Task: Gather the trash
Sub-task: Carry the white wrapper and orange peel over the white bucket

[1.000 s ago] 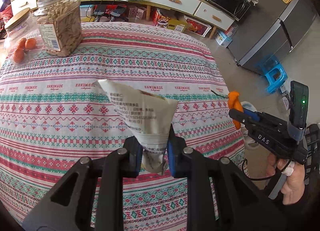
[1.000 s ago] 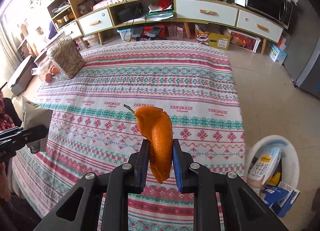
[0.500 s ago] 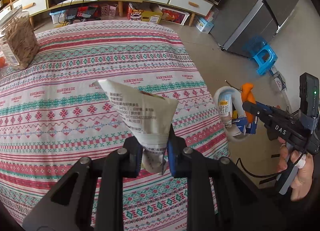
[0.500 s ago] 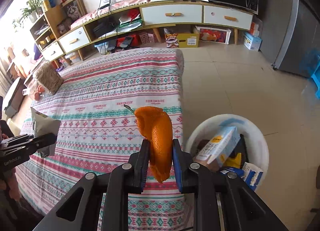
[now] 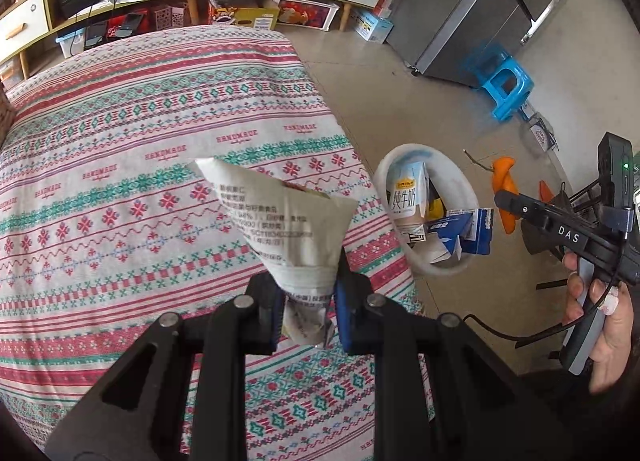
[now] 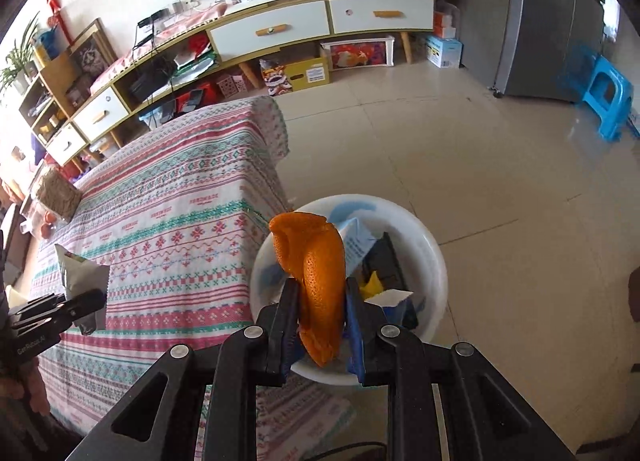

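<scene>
My left gripper (image 5: 306,311) is shut on a crumpled white snack wrapper (image 5: 280,221) with printed text, held above the right part of the patterned tablecloth (image 5: 140,165). My right gripper (image 6: 322,325) is shut on a curled orange peel (image 6: 318,277), which hangs directly over the white round trash bin (image 6: 432,261) on the floor. The bin (image 5: 464,189) holds a milk carton (image 5: 406,197) and blue boxes. In the left wrist view the right gripper (image 5: 506,197) and the peel (image 5: 504,185) appear beyond the bin. The right wrist view shows the left gripper (image 6: 90,301) with the wrapper (image 6: 80,273) at far left.
The bin stands just off the table's right edge on a tiled floor (image 6: 500,165). A blue stool (image 6: 608,101) and a grey fridge (image 6: 552,21) are at the back right. A long TV cabinet (image 6: 280,33) lines the wall. Jars (image 6: 56,197) sit at the table's far left.
Both grippers have swung right, off the table toward the bin. The peel has gone from over the cloth to over the bin. The wrapper is nearer the table's right edge. Grips unchanged.
</scene>
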Demonstrator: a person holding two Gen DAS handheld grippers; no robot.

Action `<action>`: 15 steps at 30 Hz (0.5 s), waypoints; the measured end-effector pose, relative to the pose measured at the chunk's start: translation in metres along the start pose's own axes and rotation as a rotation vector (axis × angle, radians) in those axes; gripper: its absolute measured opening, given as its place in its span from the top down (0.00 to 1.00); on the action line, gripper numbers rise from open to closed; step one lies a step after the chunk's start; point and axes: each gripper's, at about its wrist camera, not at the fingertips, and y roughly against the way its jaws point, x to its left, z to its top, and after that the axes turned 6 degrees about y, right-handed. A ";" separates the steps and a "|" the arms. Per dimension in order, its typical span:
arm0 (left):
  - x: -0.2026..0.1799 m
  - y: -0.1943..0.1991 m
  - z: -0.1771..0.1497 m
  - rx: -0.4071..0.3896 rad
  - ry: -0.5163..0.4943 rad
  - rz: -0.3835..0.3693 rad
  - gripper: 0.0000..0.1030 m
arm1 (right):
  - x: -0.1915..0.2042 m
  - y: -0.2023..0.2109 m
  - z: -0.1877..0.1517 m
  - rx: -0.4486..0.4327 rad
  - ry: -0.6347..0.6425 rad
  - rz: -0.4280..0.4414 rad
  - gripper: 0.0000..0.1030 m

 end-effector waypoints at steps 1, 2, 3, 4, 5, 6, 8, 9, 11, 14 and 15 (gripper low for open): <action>-0.005 -0.002 0.000 0.002 -0.008 -0.004 0.78 | -0.005 0.000 -0.001 0.003 -0.008 -0.004 0.77; -0.010 -0.005 0.000 0.004 -0.015 -0.009 0.78 | -0.010 -0.001 -0.003 0.008 -0.017 -0.007 0.77; -0.014 -0.007 0.000 0.005 -0.021 -0.014 0.78 | -0.015 -0.002 -0.004 0.012 -0.026 -0.009 0.76; -0.019 -0.010 0.000 0.006 -0.028 -0.019 0.78 | -0.019 -0.003 -0.004 0.015 -0.034 -0.010 0.76; -0.024 -0.012 0.001 0.007 -0.035 -0.022 0.78 | -0.022 -0.003 -0.005 0.016 -0.042 -0.009 0.76; -0.028 -0.014 0.001 0.009 -0.041 -0.026 0.78 | -0.026 -0.003 -0.006 0.017 -0.048 -0.009 0.76; -0.037 -0.019 0.002 0.010 -0.051 -0.031 0.78 | -0.031 -0.004 -0.005 0.015 -0.060 -0.009 0.76; -0.040 -0.022 0.002 0.012 -0.057 -0.033 0.78 | -0.033 -0.004 -0.005 0.013 -0.065 -0.008 0.75; -0.046 -0.026 0.003 0.012 -0.069 -0.035 0.78 | -0.036 -0.005 -0.003 0.007 -0.074 -0.006 0.75; -0.054 -0.033 0.005 0.015 -0.086 -0.038 0.78 | -0.038 -0.006 -0.001 0.001 -0.085 0.004 0.75; -0.056 -0.035 0.005 0.018 -0.093 -0.035 0.78 | -0.039 -0.007 0.000 -0.001 -0.088 0.006 0.75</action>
